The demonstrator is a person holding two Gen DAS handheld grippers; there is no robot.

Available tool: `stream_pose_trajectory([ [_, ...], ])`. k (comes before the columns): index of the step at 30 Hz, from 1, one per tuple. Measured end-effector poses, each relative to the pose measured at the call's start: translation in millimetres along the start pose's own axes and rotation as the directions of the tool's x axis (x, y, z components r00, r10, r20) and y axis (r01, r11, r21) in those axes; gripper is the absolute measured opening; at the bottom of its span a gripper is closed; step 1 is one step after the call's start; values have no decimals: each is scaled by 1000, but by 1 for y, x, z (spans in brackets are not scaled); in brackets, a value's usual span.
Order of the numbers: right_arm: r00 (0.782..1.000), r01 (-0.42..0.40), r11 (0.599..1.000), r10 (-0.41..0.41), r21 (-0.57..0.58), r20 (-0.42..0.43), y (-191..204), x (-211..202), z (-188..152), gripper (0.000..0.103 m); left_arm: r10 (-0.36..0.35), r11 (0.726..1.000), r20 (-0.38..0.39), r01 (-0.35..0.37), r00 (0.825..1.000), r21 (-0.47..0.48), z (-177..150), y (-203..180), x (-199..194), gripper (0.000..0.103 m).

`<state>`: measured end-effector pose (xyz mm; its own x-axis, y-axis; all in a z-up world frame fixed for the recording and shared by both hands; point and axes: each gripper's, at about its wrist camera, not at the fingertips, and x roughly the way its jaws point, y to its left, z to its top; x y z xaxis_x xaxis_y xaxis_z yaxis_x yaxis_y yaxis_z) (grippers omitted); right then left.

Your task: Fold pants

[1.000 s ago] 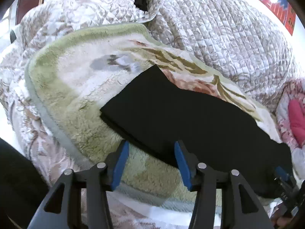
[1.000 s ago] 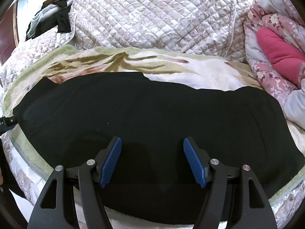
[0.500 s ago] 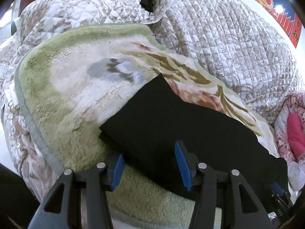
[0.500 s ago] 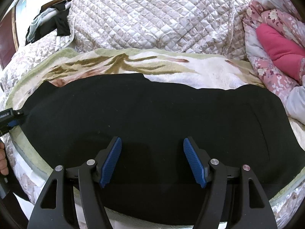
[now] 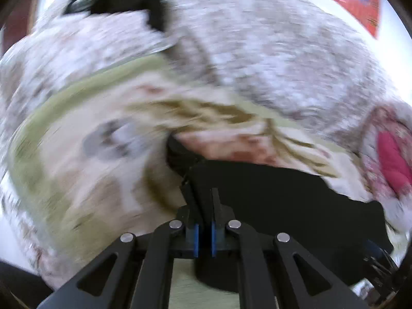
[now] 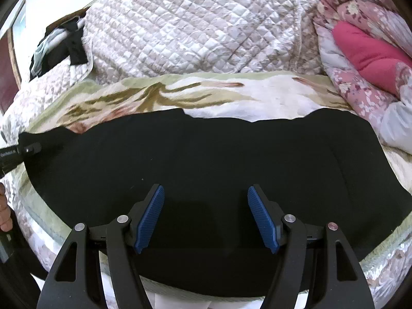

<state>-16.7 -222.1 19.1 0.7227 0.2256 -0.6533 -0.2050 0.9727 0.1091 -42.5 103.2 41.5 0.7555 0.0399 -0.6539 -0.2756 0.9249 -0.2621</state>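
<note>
Black pants [image 6: 206,159] lie stretched left to right across a cream and green fleece blanket [image 6: 231,95]. My right gripper [image 6: 206,206] hovers open over their middle near the front edge, with nothing between its blue pads [image 6: 149,216]. In the blurred left wrist view my left gripper [image 5: 203,195] is closing to a narrow gap, and the left end of the pants [image 5: 283,206] is pinched between its fingers and raised off the blanket. The right wrist view shows that left gripper [image 6: 36,149] at the pants' far left end.
A quilted beige cover [image 6: 193,25] rises behind the blanket. A pink floral duvet with a red lining [image 6: 373,51] is bunched at the right. Dark clothes [image 6: 64,49] lie at the back left. A person's hand [image 6: 5,216] shows at the left edge.
My left gripper went from open around the pants' left end to shut on it, then lifted it; its view is now blurred. The right gripper stayed open and still.
</note>
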Motion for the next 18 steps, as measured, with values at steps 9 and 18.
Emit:
stream_pose_trajectory([
  [9,1000,4,998,-4,61,12,-14,-3,4,68,-333,879,-148,364,931,307,-17,-132,12,7],
  [18,1000,4,990,-4,142,4,-32,-1,6,68,-398,772,-362,521,843,365,-75,-165,36,8],
])
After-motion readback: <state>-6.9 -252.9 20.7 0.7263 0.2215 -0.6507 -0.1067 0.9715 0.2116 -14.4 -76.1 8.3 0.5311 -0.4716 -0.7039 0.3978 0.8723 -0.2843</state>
